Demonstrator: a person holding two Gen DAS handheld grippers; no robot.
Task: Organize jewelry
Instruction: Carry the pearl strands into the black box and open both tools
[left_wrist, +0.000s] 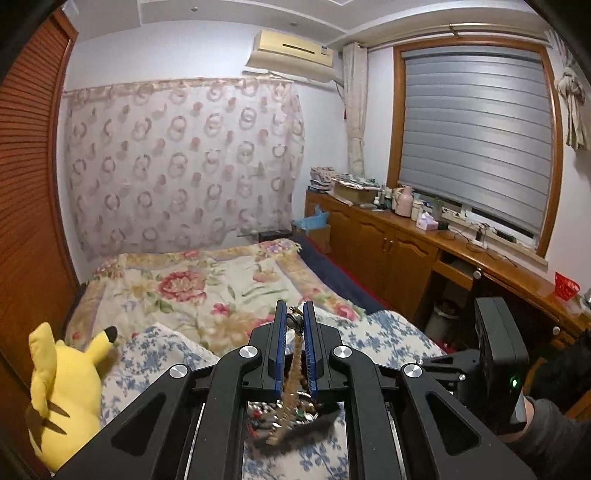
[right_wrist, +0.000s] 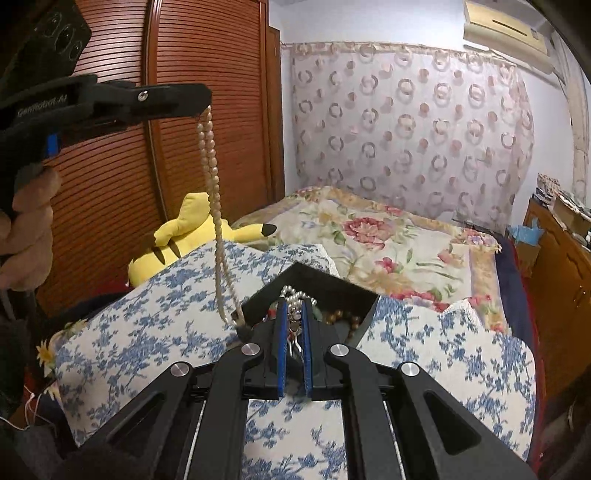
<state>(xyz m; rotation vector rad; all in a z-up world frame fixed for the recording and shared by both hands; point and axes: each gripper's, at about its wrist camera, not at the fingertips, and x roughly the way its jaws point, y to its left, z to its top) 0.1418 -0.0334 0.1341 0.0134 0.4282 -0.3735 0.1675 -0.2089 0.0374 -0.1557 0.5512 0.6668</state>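
Observation:
My left gripper (left_wrist: 294, 320) is shut on a beige bead necklace (left_wrist: 291, 373) near its clasp and holds it high; the strand hangs down toward a jumble of jewelry (left_wrist: 280, 411) below. In the right wrist view the left gripper (right_wrist: 201, 98) sits upper left with that necklace (right_wrist: 216, 206) dangling to the edge of a black jewelry box (right_wrist: 314, 280). My right gripper (right_wrist: 294, 314) is shut on a white pearl strand (right_wrist: 295, 297) at the box, which holds brown beads (right_wrist: 341, 317).
The box rests on a blue-flowered pillow (right_wrist: 155, 325) on a bed with a floral quilt (right_wrist: 388, 236). A yellow plush toy (left_wrist: 62, 387) lies at the left by a wooden wardrobe (right_wrist: 110, 177). A wooden counter (left_wrist: 424, 236) runs along the right under the window.

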